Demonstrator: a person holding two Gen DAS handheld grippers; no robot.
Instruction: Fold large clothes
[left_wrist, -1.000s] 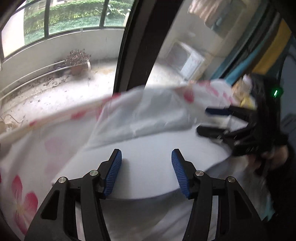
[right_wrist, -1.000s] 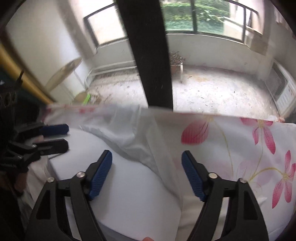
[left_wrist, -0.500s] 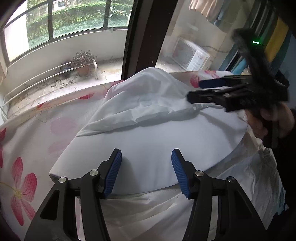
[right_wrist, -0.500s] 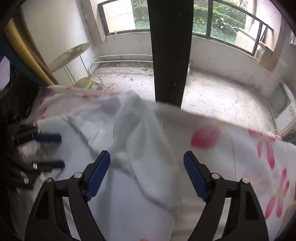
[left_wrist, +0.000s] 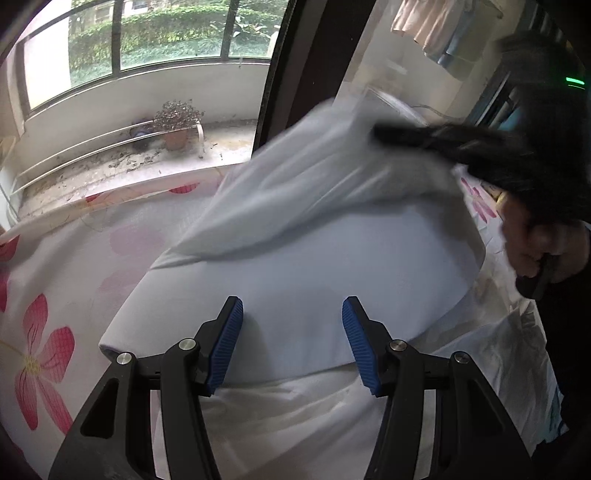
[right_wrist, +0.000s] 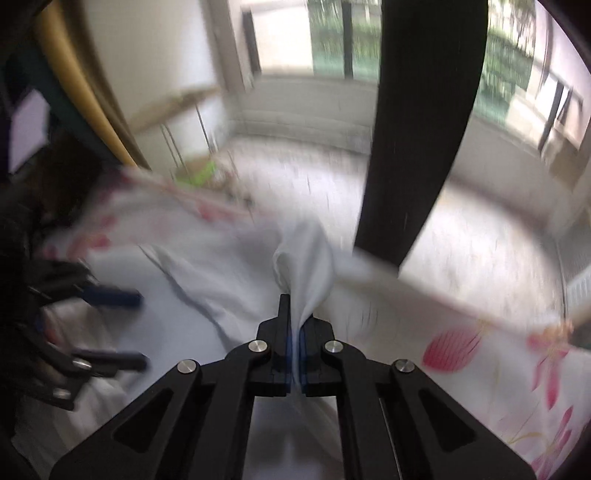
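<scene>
The right gripper (right_wrist: 294, 354) is pinched tight on a bunch of the white garment (left_wrist: 314, 266), cloth rising in a peak between its pads. The garment lies on the flowered sheet (left_wrist: 48, 332), its near fold just short of the sheet's near edge. The left gripper (left_wrist: 291, 343) hangs spread above that fold, gripping nothing. The right-wrist view is smeared, so how much fabric is caught is hard to call. To fold well, I'd carry the pinched part over in one low arc, square its edge to the fold below, and let the left pin the base so nothing drags.
</scene>
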